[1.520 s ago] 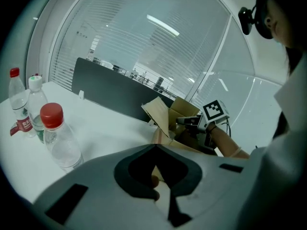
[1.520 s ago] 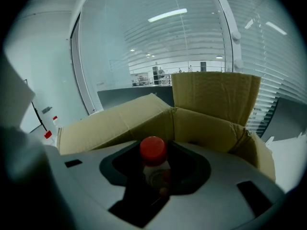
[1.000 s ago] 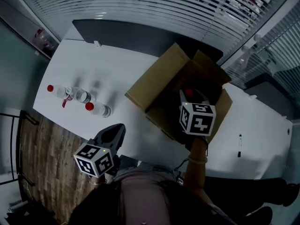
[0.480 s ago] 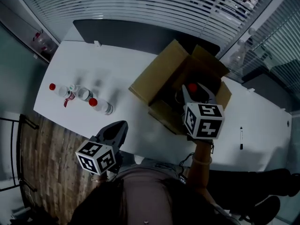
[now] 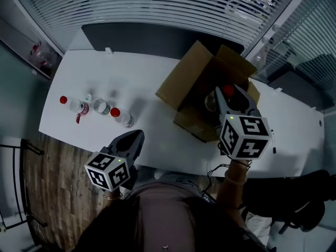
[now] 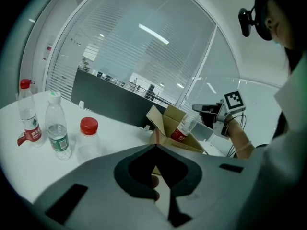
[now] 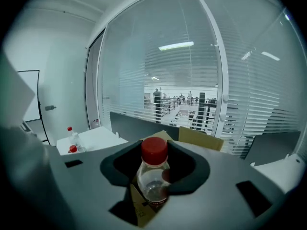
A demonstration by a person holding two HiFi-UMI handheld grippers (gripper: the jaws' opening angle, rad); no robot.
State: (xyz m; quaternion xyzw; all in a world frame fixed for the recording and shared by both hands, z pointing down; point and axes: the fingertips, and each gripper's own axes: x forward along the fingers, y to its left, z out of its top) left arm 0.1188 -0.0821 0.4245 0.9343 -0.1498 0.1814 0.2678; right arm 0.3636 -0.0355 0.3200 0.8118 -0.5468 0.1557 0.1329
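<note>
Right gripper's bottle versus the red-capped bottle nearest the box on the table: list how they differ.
The held bottle is clamped between the right gripper's jaws over the cardboard box; the table bottle stands free on the white table. The held bottle leans in the left gripper view; the table bottle is upright. The held bottle shows a red label; none shows on the table bottle. Both are clear with red caps.
</note>
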